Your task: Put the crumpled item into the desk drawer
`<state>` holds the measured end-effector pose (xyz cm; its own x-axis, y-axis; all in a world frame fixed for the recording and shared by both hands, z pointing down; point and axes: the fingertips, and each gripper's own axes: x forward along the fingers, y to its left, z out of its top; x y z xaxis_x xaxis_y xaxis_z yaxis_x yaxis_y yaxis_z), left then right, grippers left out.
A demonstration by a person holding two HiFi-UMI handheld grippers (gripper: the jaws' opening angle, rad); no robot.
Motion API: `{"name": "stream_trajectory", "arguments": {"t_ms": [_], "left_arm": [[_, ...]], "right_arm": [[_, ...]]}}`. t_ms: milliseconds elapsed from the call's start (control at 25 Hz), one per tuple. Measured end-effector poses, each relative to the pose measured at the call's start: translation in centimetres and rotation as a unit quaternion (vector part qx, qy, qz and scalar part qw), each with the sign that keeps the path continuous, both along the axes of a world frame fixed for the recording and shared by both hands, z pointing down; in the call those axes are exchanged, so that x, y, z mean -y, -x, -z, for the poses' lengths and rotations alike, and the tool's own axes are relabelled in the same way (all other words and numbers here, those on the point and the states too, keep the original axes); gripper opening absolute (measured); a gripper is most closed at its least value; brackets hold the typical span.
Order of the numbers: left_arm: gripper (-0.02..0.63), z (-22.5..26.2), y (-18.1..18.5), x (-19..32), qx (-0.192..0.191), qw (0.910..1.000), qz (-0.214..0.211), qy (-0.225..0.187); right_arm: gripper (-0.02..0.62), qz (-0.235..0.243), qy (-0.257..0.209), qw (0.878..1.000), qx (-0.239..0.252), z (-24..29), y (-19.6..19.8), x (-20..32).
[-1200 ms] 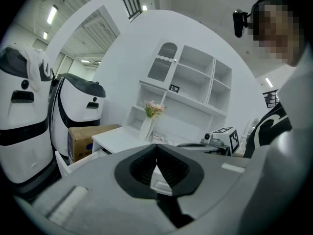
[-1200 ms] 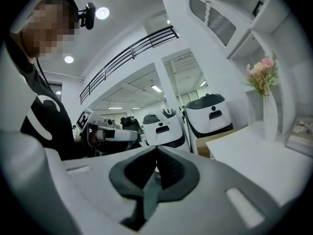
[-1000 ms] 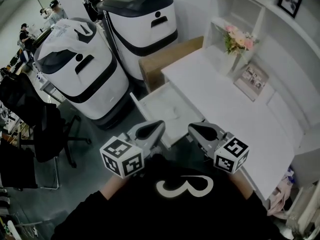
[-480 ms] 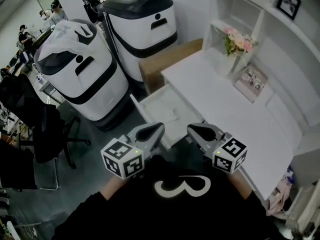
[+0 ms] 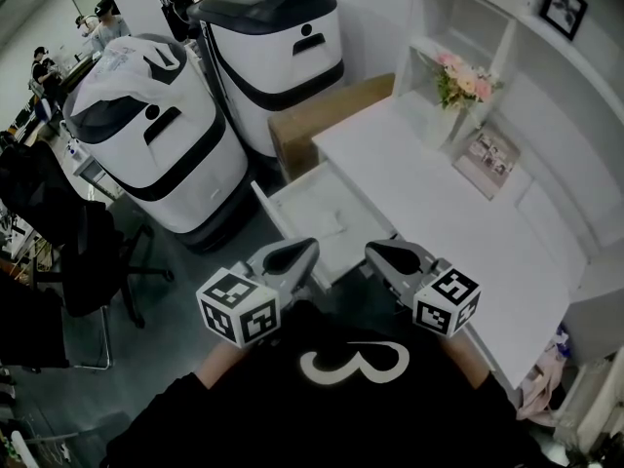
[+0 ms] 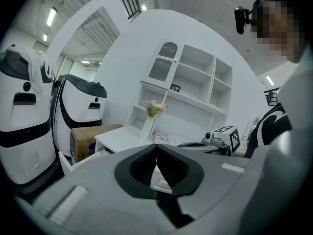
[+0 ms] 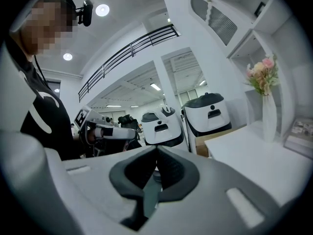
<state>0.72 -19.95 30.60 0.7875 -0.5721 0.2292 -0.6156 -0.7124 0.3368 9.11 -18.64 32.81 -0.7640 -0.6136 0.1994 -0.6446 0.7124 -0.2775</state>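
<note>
A white bench (image 5: 439, 203) with shelving stands by two bulky white machines, its drawer (image 5: 302, 198) pulled open. A pale rumpled shape on the drawer floor may be the crumpled item (image 5: 330, 224); the view is too soft to be sure. The left gripper (image 5: 306, 249) and right gripper (image 5: 378, 252) hover near the drawer's front, above and short of that shape, fingers pressed together and empty. Best now: confirm it sits below the rim.
</note>
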Motion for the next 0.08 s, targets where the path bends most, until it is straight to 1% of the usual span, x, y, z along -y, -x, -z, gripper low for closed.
{"name": "stream_trajectory", "arguments": {"t_ms": [80], "left_arm": [[0.009, -0.14, -0.05, 0.09, 0.000, 1.0000, -0.001, 0.003]], "right_arm": [[0.003, -0.001, 0.002, 1.000, 0.001, -0.07, -0.03, 0.08]]}}
